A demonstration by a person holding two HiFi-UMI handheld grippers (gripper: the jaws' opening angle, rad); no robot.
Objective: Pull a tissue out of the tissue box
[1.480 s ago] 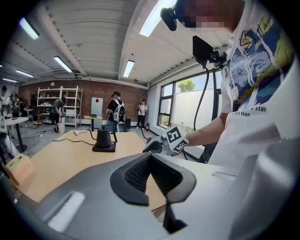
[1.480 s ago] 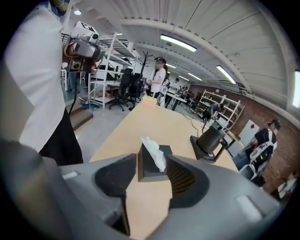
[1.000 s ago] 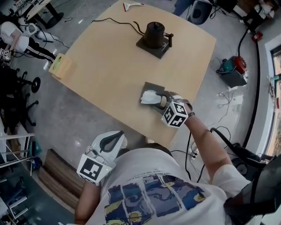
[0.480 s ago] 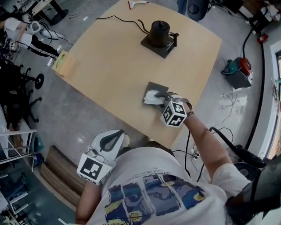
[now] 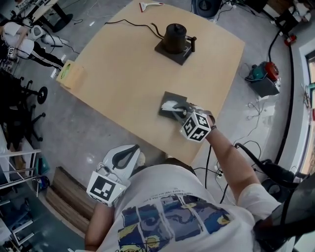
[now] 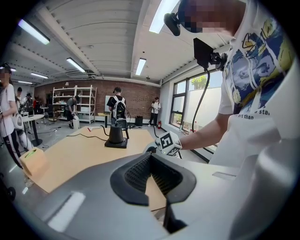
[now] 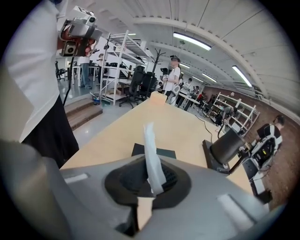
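Note:
A dark grey tissue box [image 5: 172, 97] lies flat near the table's near edge, with a white tissue [image 5: 168, 105] sticking out of its top. My right gripper [image 5: 180, 111] reaches onto the box from the near right. Its jaws have just closed and are shut on the tissue. In the right gripper view the tissue [image 7: 151, 145] stands as a thin upright strip pinched between the pads, with the box [image 7: 138, 150] just beyond the right gripper [image 7: 148, 188]. My left gripper [image 5: 132, 150] hangs off the table by the person's body, shut and empty; it [image 6: 157, 180] points across the table.
A black kettle on a dark base [image 5: 173, 37] with a cable stands at the table's far side. A tan roll [image 5: 69, 74] sits at the left corner. A small red and white item [image 5: 150, 5] lies at the far edge. Chairs, cables and people surround the table [image 5: 123, 74].
The right gripper's jaws have closed onto the tissue, which now looks narrower and gathered. The right gripper shifted only slightly. The left gripper has stayed where it was.

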